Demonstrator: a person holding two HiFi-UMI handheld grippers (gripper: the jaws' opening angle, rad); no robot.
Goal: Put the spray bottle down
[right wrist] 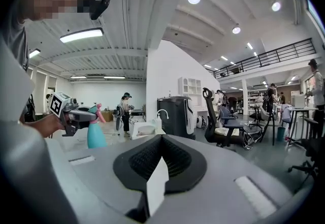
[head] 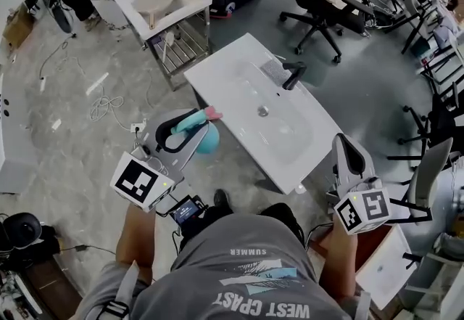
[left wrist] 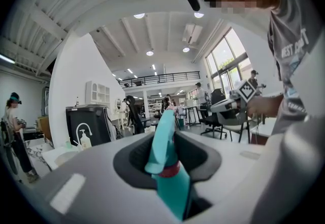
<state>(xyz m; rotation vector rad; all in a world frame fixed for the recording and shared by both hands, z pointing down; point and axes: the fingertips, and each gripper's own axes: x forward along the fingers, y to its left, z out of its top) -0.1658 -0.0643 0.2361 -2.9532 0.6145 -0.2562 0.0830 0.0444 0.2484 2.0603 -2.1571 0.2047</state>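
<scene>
Left gripper point(head: 190, 127), clamped on teal spray bottle point(head: 208, 139), just left of white washbasin point(head: 239, 73); right gripper point(head: 351, 154) closed, pinching a white sheet point(right wrist: 156, 185).

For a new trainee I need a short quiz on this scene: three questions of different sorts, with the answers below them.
1. True or false: the left gripper holds the spray bottle between its jaws.
2. What colour is the faucet on the white sink? A black; B gold; C red.
3. In one word: what colour is the flat piece on which the right gripper is shut?

Key: 1 true; 2 A; 3 white.
</scene>
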